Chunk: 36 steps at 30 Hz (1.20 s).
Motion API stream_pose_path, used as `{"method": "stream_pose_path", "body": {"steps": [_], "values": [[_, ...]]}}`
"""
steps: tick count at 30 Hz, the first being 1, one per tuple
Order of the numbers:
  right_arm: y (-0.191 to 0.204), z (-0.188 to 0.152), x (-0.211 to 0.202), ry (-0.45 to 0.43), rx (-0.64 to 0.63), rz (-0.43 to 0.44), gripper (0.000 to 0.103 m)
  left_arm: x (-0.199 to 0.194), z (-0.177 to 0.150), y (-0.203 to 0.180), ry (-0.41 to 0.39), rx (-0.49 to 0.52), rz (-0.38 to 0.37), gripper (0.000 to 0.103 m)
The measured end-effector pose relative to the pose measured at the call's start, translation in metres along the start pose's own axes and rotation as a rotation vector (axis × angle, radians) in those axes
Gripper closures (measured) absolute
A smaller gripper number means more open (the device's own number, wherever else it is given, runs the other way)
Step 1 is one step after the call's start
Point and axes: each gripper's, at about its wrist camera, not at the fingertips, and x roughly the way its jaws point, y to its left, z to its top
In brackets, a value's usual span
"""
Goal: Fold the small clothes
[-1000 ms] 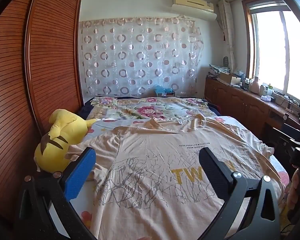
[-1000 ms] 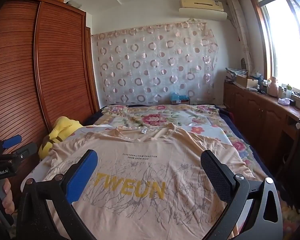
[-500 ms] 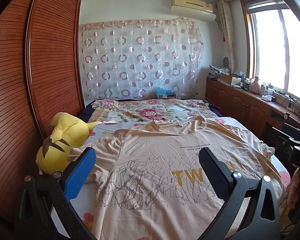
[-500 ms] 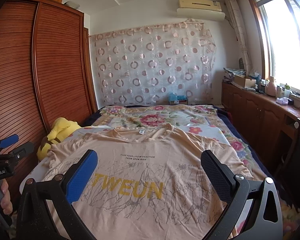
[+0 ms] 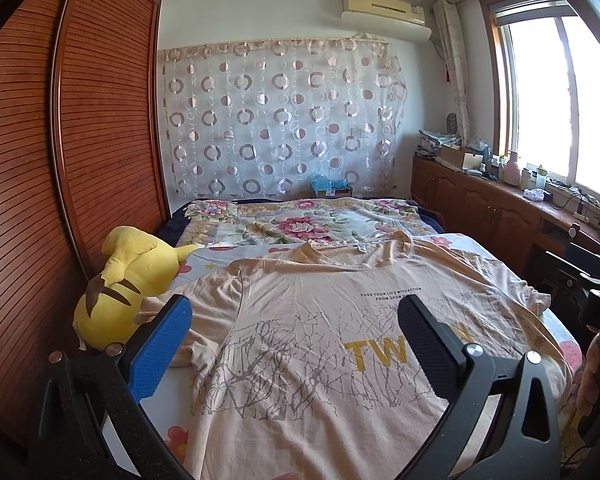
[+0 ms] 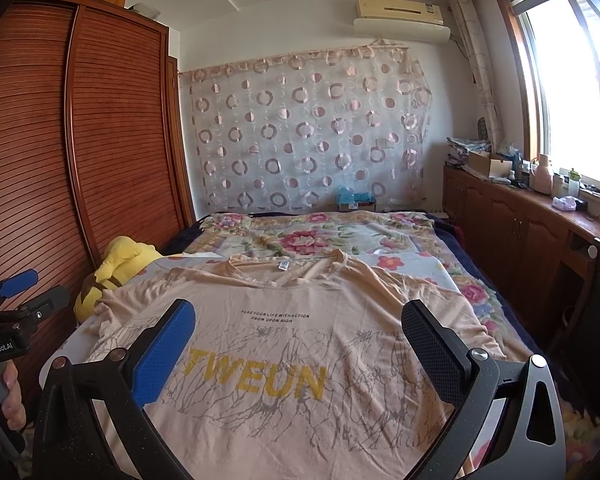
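1. Both views sit slightly higher than a second ago: the T-shirt [image 6: 284,344] appears lower in frame, and more ceiling shows.
2. My left hand-held gripper [image 5: 296,328] and right hand-held gripper [image 6: 300,332] hover with fingers spread wide, holding nothing.
3. The T-shirt lies flat, print up, on the bed [image 6: 384,236], beneath and ahead of both, untouched.
4. A yellow plush toy [image 5: 128,276] lies beside its left sleeve.

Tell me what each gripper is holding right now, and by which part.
Nothing. The left gripper and right gripper are both open above the shirt, fingers apart with no cloth between them.
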Motion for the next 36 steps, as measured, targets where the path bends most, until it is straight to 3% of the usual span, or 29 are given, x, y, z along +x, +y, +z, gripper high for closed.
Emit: {"method": "stream_pose_path", "body": {"steps": [36], "values": [[0.0012, -0.0013, 0.0006, -0.005, 0.0, 0.001, 0.0, -0.0043, 0.0031, -0.0007, -0.008, 0.008, 0.004, 0.0]]}}
